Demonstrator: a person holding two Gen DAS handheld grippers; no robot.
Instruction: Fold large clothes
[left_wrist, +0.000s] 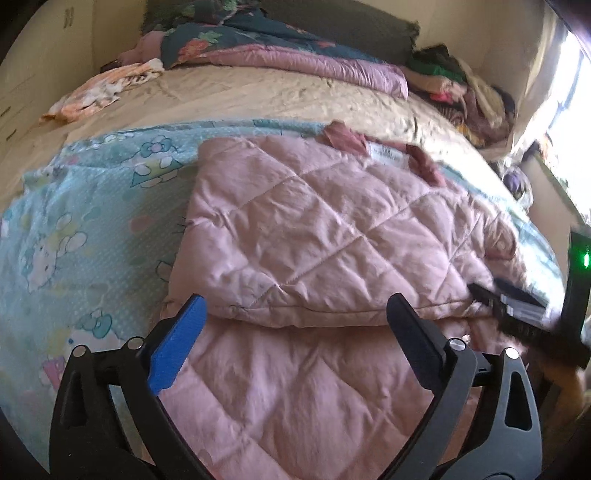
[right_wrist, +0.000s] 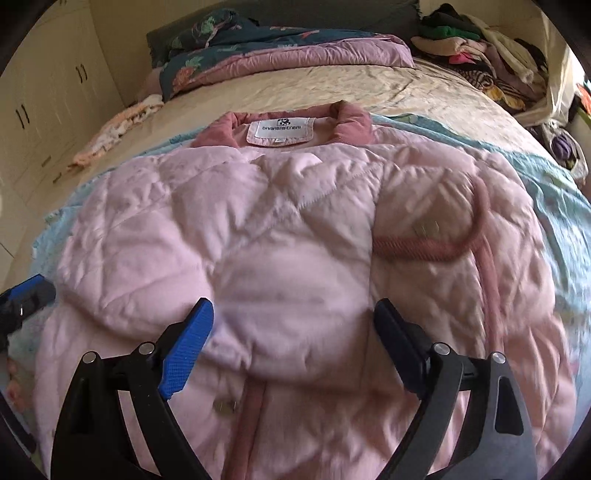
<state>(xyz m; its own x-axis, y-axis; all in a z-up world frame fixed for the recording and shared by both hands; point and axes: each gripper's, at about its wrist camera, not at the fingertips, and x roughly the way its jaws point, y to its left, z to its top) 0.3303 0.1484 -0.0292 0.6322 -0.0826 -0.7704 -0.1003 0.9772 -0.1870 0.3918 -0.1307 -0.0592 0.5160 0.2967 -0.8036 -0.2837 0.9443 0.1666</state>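
Both jaws gape wide with nothing in them: the left hand-held gripper (left_wrist: 295, 317) hovers just over the near fold edge, the right hand-held gripper (right_wrist: 293, 321) over the middle of the pink quilted jacket (right_wrist: 295, 229). Jacket's lying on the blue cartoon blanket (left_wrist: 92, 206) on the bed (left_wrist: 258, 96), one side looks already folded over the body, collar (right_wrist: 284, 122) at the far end. I'd guess it's roughly halfway, with the crosswise fold not yet done.

jacket (right_wrist: 295, 240) hem cut off, right side blurred
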